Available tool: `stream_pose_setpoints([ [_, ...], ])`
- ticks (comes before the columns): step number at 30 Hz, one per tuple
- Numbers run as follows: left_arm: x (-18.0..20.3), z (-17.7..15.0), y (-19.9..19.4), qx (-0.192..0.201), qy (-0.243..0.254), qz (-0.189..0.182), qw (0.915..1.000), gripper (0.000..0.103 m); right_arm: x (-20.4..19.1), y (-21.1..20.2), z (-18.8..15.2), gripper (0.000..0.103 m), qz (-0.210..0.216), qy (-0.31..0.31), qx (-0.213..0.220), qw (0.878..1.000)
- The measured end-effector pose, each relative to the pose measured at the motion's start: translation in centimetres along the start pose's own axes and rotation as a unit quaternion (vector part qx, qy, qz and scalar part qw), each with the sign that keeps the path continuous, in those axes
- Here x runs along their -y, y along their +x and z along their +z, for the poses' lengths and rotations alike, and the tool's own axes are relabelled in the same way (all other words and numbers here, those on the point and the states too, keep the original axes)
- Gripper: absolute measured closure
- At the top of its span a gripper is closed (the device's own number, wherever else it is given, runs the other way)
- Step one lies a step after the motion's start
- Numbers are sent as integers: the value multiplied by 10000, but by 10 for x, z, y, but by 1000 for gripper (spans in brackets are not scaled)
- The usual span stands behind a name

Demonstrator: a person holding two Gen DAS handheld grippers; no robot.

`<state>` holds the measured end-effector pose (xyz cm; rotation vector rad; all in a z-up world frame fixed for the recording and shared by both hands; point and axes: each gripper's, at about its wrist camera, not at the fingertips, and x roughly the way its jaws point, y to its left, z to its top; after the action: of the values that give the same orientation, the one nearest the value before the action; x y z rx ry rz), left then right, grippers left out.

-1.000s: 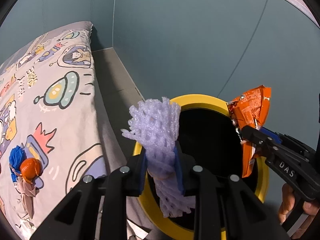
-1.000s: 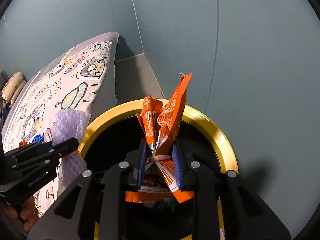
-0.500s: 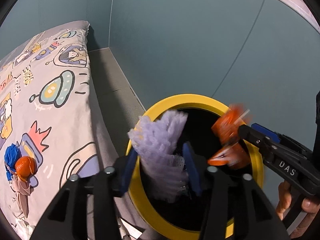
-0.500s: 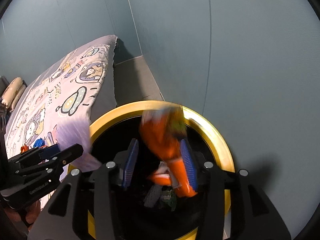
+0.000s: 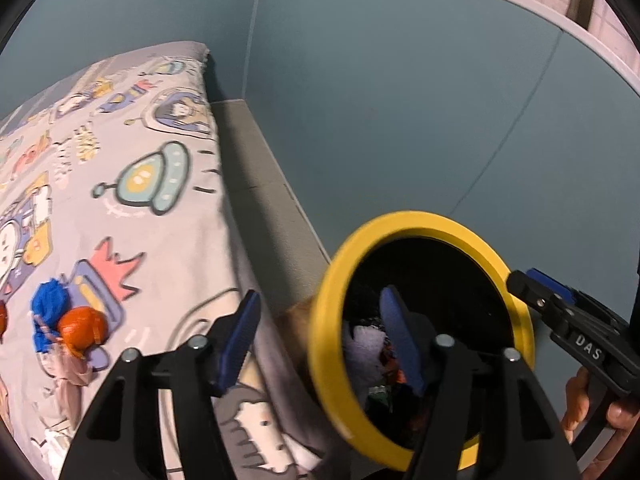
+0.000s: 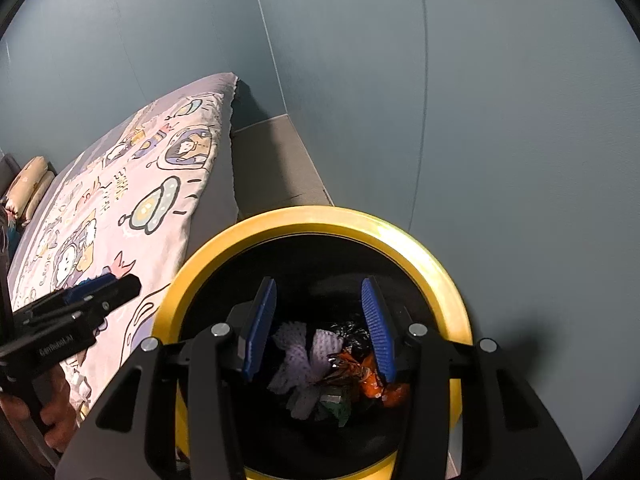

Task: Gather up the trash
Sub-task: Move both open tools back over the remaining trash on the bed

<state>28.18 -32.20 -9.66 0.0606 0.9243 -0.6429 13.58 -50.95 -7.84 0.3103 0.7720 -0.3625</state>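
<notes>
Both tools are spread wide and hold nothing. The right tool (image 6: 320,328) hangs over the yellow-rimmed bin (image 6: 424,248), where the purple foam net (image 6: 308,360) and orange wrapper (image 6: 372,380) lie inside. The left tool (image 5: 320,340) straddles the bin's rim beside the bed (image 5: 120,200), which carries blue and orange scraps (image 5: 68,320).

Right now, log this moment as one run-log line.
left gripper: open, empty | right gripper: open, empty | foam net, orange wrapper: in bin | bed: trash remains
</notes>
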Motion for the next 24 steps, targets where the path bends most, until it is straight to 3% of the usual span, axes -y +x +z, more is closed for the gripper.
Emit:
stream_pose_setpoints([
  [12, -58, 5, -36, 219, -312, 363, 9986, 35, -48, -5, 3, 51, 290, -342, 33, 9990],
  [24, -132, 2, -65, 358, -874, 717, 9929, 27, -104, -4, 1, 51, 642, -756, -31, 9951],
])
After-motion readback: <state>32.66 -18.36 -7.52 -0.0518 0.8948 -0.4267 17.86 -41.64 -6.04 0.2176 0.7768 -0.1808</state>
